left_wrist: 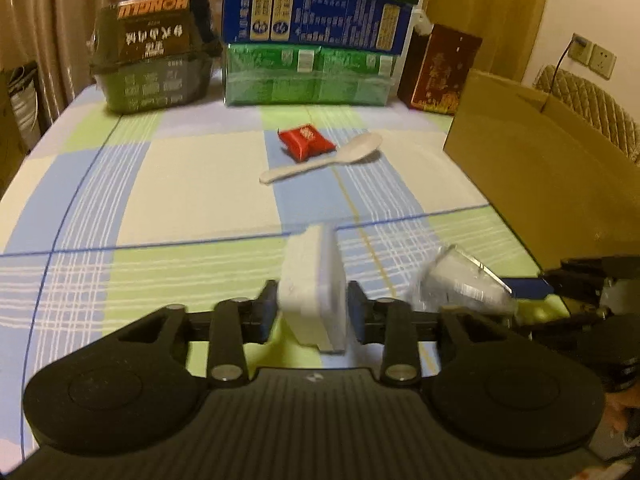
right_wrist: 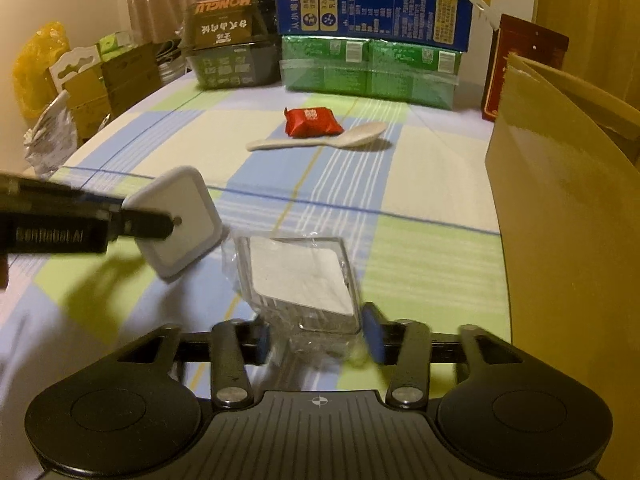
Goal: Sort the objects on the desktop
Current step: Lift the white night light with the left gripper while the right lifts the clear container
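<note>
Near the cardboard box (right_wrist: 568,216), left gripper (left_wrist: 312,308) clamps a white square pad (left_wrist: 314,300); right gripper (right_wrist: 316,334) pinches a clear plastic packet (right_wrist: 298,280). Spoon (left_wrist: 320,164) and red sachet (left_wrist: 306,143) lie beyond.

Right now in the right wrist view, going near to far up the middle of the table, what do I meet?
Clear plastic square container between the right gripper fingers → white plastic spoon lying flat → red foil snack packet → green shrink-wrapped carton pack with a blue printed box stacked on it.
</note>
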Action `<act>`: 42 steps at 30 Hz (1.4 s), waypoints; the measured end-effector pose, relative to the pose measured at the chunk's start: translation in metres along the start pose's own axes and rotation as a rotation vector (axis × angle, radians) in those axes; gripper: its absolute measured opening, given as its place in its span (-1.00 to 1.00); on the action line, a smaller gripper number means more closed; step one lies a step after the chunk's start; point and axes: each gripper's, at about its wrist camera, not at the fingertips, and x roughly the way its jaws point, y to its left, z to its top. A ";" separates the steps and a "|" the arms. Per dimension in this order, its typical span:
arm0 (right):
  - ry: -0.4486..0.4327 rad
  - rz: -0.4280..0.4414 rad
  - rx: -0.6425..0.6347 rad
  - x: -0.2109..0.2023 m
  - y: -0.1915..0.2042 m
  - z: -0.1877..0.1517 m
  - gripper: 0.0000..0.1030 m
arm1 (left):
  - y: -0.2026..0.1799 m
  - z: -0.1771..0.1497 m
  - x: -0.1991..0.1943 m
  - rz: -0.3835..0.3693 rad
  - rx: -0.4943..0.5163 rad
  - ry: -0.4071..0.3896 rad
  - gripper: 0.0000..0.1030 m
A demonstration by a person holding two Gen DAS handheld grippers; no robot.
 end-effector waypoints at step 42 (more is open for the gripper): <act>-0.048 -0.005 0.074 0.017 -0.007 0.006 0.02 | -0.039 -0.015 0.018 0.132 0.417 -0.052 0.47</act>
